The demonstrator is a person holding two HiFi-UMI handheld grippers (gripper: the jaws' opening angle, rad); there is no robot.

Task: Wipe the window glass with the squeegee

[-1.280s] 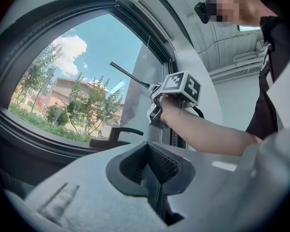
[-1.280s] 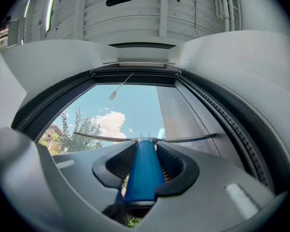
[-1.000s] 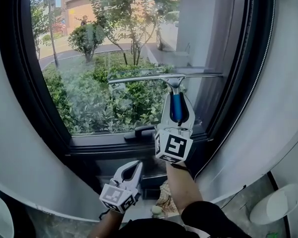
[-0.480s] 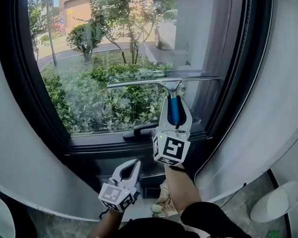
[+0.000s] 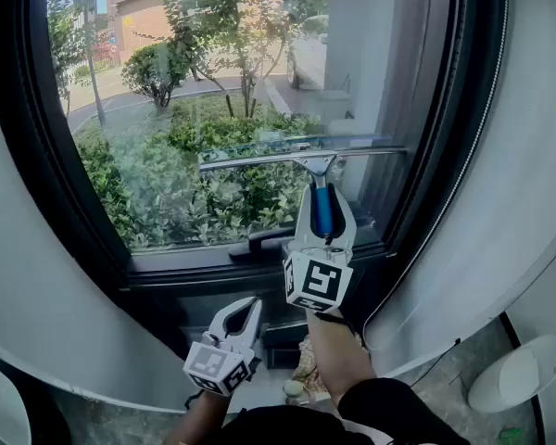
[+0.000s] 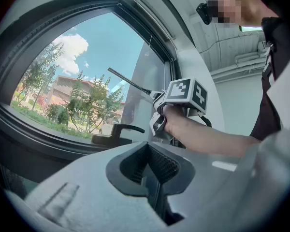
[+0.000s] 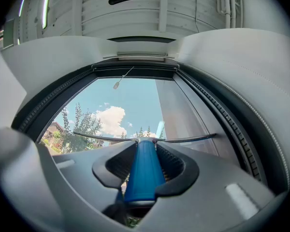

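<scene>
The squeegee has a blue handle [image 5: 323, 209] and a long thin blade [image 5: 259, 160] lying level against the window glass [image 5: 204, 82], in its lower half. My right gripper [image 5: 323, 197] is shut on the blue handle [image 7: 144, 170] and points up at the glass, with the blade [image 7: 183, 139] crossing just beyond its jaws. My left gripper [image 5: 249, 306] hangs lower, below the window sill, shut with nothing in it [image 6: 150, 167]. In the left gripper view the blade [image 6: 128, 81] stands out against the sky.
A dark window frame [image 5: 37, 156] rings the glass, with a black window handle [image 5: 269, 241] on the bottom rail. White wall curves around both sides. A white object [image 5: 519, 378] lies on the floor at lower right. Bushes and a street show outside.
My right gripper has drawn the squeegee blade a little way down the glass. The left gripper has stayed where it was.
</scene>
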